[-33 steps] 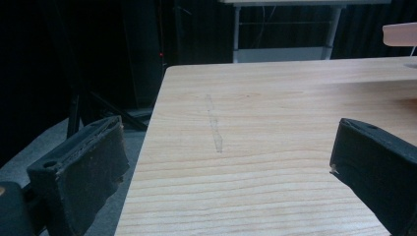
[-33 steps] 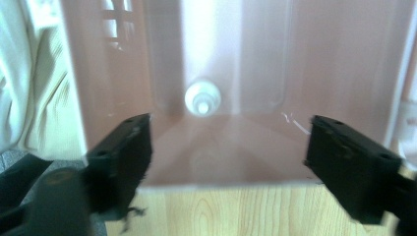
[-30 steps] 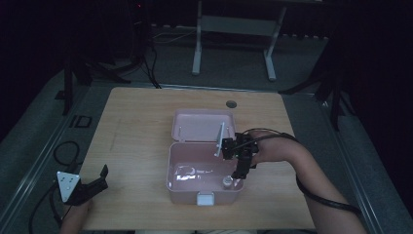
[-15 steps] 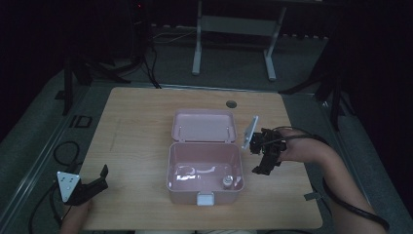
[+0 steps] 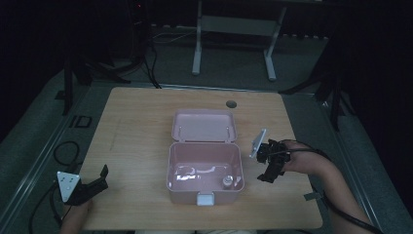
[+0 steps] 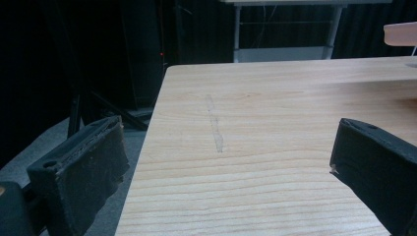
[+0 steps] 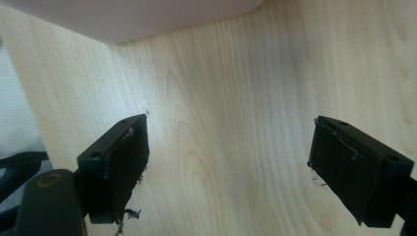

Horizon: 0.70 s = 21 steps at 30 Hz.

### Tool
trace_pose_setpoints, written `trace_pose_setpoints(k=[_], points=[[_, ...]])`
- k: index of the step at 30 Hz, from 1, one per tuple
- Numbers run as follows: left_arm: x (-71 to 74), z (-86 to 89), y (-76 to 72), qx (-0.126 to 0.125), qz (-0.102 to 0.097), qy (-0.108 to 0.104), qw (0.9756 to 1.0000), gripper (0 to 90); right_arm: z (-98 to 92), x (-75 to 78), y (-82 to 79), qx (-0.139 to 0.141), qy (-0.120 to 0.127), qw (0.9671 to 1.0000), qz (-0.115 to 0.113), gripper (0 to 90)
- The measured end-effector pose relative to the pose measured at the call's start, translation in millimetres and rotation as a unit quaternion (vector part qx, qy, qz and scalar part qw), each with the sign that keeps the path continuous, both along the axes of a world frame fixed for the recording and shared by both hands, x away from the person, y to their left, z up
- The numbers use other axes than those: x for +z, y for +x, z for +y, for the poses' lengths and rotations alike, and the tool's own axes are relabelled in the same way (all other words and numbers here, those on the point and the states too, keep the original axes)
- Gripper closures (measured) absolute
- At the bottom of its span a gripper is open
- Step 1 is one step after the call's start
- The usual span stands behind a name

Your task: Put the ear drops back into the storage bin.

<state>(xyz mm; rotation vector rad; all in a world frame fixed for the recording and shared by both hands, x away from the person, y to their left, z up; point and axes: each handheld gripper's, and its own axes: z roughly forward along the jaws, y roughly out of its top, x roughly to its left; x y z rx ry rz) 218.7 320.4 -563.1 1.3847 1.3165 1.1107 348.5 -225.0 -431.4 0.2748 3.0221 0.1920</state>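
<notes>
Right claw [image 5: 271, 171] sits low over the pale wooden worktop [image 5: 141, 131], jaws spread wide with bare wood grain between them in the right gripper view; nothing held. Pink rectangular plastic box [image 5: 204, 187] with its hinged lid [image 5: 203, 125] thrown back flat lies just to the left of this claw, apart from it, not touching; the box's pale wall edge shows at the top of the right gripper view, ahead of the jaws. Inside the box, on the side nearest the right claw, stands a small silvery round object [image 5: 226, 182]; a glossy clear item [image 5: 187, 174] lies beside it on the box floor, too dim to identify. White latch tab [image 5: 205, 199] on the box's near wall. Left claw [image 5: 95, 184] rests at the near left corner of the worktop, well apart from the box, jaws wide apart and empty; the left gripper view shows bare wood with a faint grey streak [image 6: 215, 129] ahead of it.
</notes>
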Motion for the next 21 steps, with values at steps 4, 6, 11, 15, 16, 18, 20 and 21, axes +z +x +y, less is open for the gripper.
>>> trace_pose_setpoints(k=[4,6,11,15,16,18,20,21], points=[[0.0,0.0,0.2,0.000,0.001,-0.001,1.0000,1.0,-8.8,-18.7,-0.3,-0.011,0.012,0.9999,0.004,14.9],[0.0,0.0,0.2,0.000,0.001,0.000,1.0000,1.0,-13.2,-27.4,-0.9,-0.016,0.010,0.9998,0.007,14.9],[0.0,0.0,0.1,0.000,0.001,0.000,1.0000,1.0,-24.6,-42.1,-3.1,-0.037,0.030,0.9989,0.000,14.9],[0.0,0.0,0.0,-0.001,0.000,0.000,1.0000,1.0,-36.5,-55.4,-1.9,-0.056,0.057,0.9968,-0.003,14.9],[0.0,0.0,0.0,-0.001,0.000,0.000,1.0000,1.0,-39.5,-58.9,-1.8,-0.059,0.055,0.9967,-0.009,15.0],[0.0,0.1,0.0,-0.001,0.000,0.000,1.0000,1.0,-42.4,-62.1,-1.3,-0.062,0.057,0.9963,-0.015,14.9],[0.0,0.2,0.1,-0.001,0.000,-0.001,1.0000,1.0,-48.5,-66.9,-0.6,-0.072,0.061,0.9954,-0.021,14.9],[0.0,0.2,0.1,-0.001,0.000,0.000,1.0000,1.0,-51.5,-68.5,-0.2,-0.079,0.062,0.9946,-0.027,14.9]])
